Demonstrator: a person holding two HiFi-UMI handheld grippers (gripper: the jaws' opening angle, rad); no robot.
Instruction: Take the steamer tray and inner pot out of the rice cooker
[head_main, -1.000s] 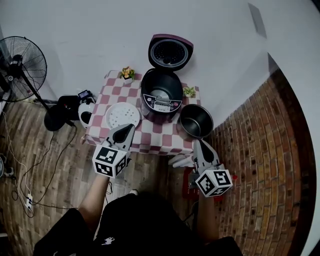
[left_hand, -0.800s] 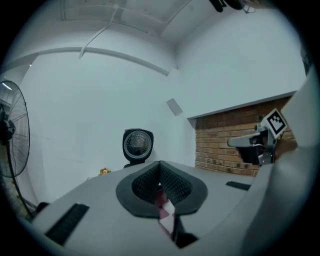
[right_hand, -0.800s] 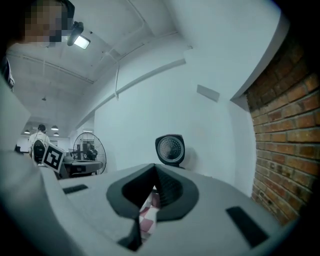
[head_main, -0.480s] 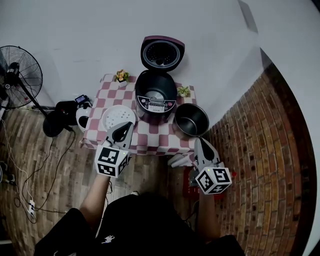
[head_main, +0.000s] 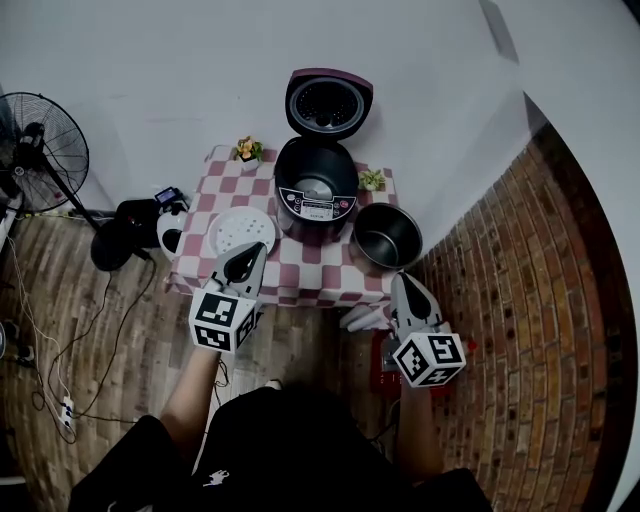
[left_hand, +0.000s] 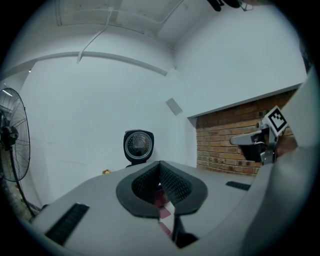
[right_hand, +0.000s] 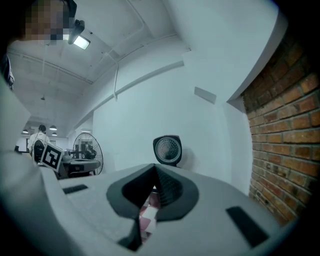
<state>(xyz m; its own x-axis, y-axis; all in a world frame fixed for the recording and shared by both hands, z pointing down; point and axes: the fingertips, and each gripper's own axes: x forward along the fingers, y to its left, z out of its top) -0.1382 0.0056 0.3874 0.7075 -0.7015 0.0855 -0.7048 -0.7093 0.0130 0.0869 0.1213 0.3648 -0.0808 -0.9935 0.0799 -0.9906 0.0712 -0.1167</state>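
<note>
Red-and-white checked cloth covers the small table (head_main: 310, 268), which stands against a white wall. At its far middle sits the black rice cooker (head_main: 316, 188) with its lid (head_main: 328, 102) raised upright and its well open. The white, perforated steamer tray (head_main: 243, 230) lies flat on the cloth just left of the cooker. The metal inner pot (head_main: 388, 237) stands upright at the right near corner, just beside the cooker. Two little potted plants (head_main: 247, 150) sit at the far corners.

On the wooden floor to the left are a standing fan (head_main: 40, 140), a white kettle (head_main: 170, 228) close against the table's side, and trailing cables (head_main: 60, 330). A brick wall (head_main: 520, 300) runs along the right. Nothing lies between the jaws and the table.

The left gripper (head_main: 257, 250) hovers over the near left edge, close to the tray but apart from it. Its jaws are pressed together with nothing between them. The right gripper (head_main: 402, 282) hangs off the near right corner, just short of the pot, with its jaws likewise closed and empty.

Only the head view shows the tray and the pot. Each gripper view looks level across the table and catches just a sliver of checked cloth through its own jaws, with the raised lid beyond. The right gripper view alone shows a lit room with a person (right_hand: 37, 137) far off to the left.
</note>
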